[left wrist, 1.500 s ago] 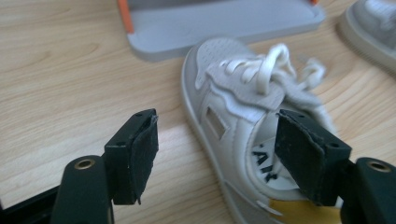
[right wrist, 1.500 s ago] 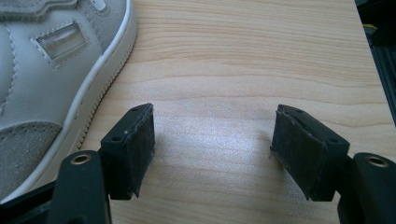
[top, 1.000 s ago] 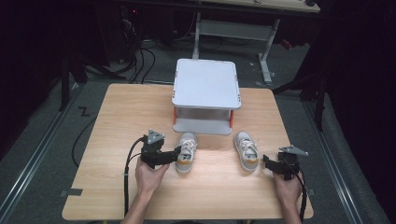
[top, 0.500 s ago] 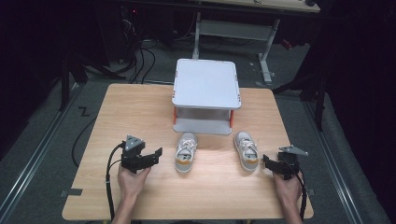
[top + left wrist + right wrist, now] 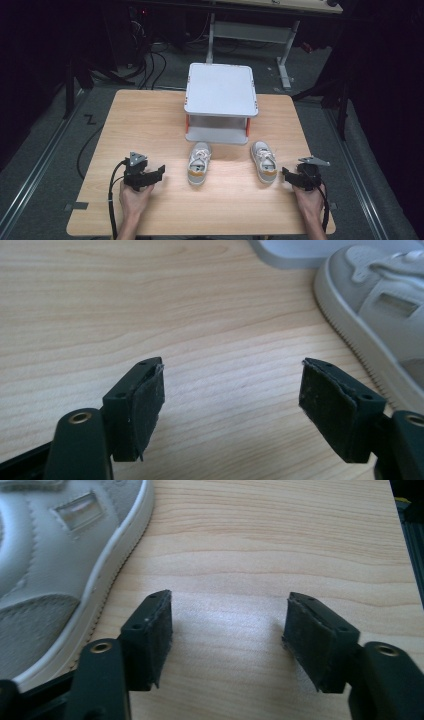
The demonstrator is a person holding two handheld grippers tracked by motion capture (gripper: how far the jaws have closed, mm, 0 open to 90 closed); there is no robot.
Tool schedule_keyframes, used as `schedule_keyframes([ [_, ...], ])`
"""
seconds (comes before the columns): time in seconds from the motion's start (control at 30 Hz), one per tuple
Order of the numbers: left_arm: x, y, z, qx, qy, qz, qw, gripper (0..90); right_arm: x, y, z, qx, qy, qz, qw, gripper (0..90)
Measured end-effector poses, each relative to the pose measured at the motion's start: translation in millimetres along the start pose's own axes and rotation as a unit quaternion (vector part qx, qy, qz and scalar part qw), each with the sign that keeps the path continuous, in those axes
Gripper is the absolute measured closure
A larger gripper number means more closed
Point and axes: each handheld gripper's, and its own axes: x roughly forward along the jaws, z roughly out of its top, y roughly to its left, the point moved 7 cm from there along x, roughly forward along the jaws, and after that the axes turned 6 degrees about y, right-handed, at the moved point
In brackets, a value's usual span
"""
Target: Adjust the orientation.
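Two small white-and-grey shoes stand in front of the shelf, the left shoe (image 5: 199, 163) and the right shoe (image 5: 263, 161), toes toward the shelf. My left gripper (image 5: 160, 171) lies low on the table left of the left shoe, a gap apart, jaws open and empty. In the left gripper view that gripper (image 5: 232, 375) frames bare wood, with the shoe's sole (image 5: 380, 305) off to the right. My right gripper (image 5: 285, 175) sits just right of the right shoe's heel. Its jaws (image 5: 229, 605) have just been closing a little but stand open with nothing between them, the shoe (image 5: 50, 555) beside the left jaw.
A white two-level shelf (image 5: 220, 90) with orange posts stands at the back middle of the wooden table (image 5: 140, 125). The table's right edge (image 5: 400, 555) is close to my right gripper. Cables and desk legs lie on the dark floor beyond.
My left gripper has drawn away leftward from the left shoe and sunk toward the table. The shoe stays where it was. My right hand has not moved.
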Motion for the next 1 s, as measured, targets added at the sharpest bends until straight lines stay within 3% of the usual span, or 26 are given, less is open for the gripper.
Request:
schedule_keyframes([
  [0.13,4.9,5.8,-6.6,-0.006,0.011,0.013,0.9998,26.6,-9.2,4.1,-0.5,0.001,-0.021,0.013,0.9997,47.0],
  [0.17,5.5,6.6,-8.0,-0.005,0.012,0.014,0.9998,26.9,-17.2,7.4,1.4,0.002,-0.038,0.033,0.9987,49.1],
  [0.27,6.4,6.4,-8.4,0.002,0.009,0.021,0.9997,27.0,-31.1,13.6,5.6,0.000,-0.061,0.046,0.9971,49.5],
  [0.37,6.9,5.3,-8.6,0.009,0.010,0.029,0.9995,27.3,-41.3,19.6,10.0,-0.013,-0.078,0.052,0.9955,50.4],
  [0.53,8.2,3.2,-9.0,0.024,0.016,0.045,0.9986,27.5,-56.1,39.8,25.1,-0.045,-0.088,0.083,0.9917,55.3],
  [0.67,9.4,0.9,-9.4,0.039,0.023,0.061,0.9971,27.2,-50.2,56.9,43.2,-0.075,-0.067,0.097,0.9902,59.8],
  [0.73,9.4,0.9,-9.4,0.039,0.023,0.061,0.9971,27.2,-46.9,59.1,46.5,-0.080,-0.062,0.098,0.9900,60.6],
  [0.87,9.0,1.8,-9.2,0.033,0.020,0.053,0.9978,27.2,-29.0,61.5,52.3,-0.092,-0.021,0.079,0.9924,62.5],
  [0.9,8.8,2.1,-9.3,0.030,0.019,0.053,0.9979,27.3,-21.9,61.1,51.0,-0.099,-0.003,0.065,0.9930,64.9],
  [1.0,9.0,1.9,-9.2,0.031,0.019,0.054,0.9979,27.4,-18.7,61.3,48.9,-0.104,0.003,0.058,0.9929,67.1],
])
